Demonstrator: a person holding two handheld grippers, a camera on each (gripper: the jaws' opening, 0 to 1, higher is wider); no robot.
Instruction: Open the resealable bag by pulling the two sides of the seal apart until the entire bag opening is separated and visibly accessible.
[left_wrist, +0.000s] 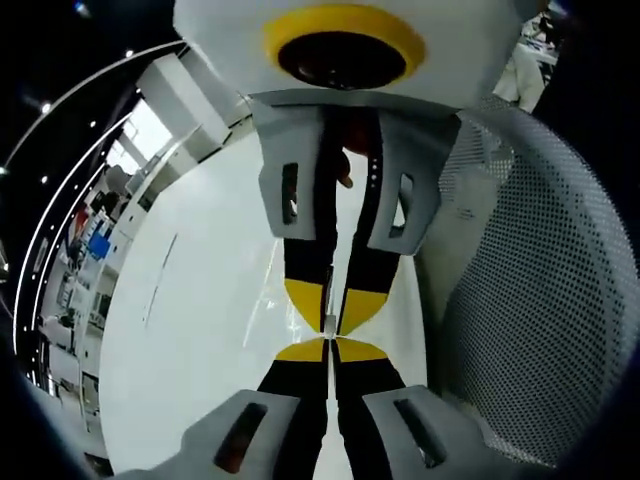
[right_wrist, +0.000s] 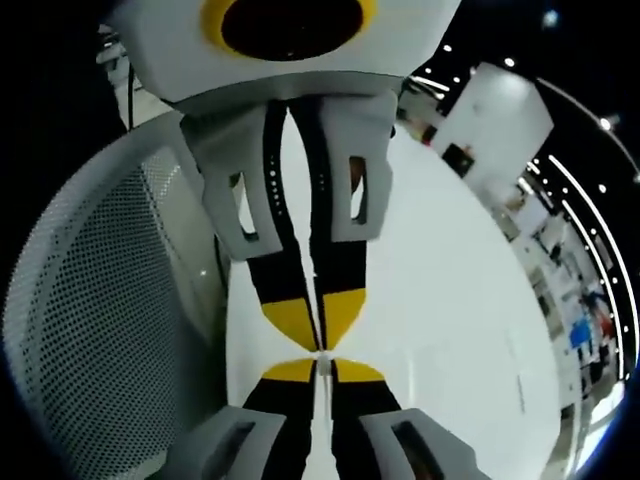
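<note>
L gripper (left_wrist: 331, 347) & R gripper (right_wrist: 322, 362) meet tip-to-tip above the white table (left_wrist: 200, 330), each w/ jaws pinched together on the clear resealable bag (left_wrist: 272, 305) seal between them, perforated white chair (left_wrist: 560, 300) beside.

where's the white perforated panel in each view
left gripper view: perforated panel curves down the right side.
right gripper view: perforated panel curves down the left side.
shared landmark: left gripper and right gripper meeting tip to tip, yellow tips, mid-picture.
</note>
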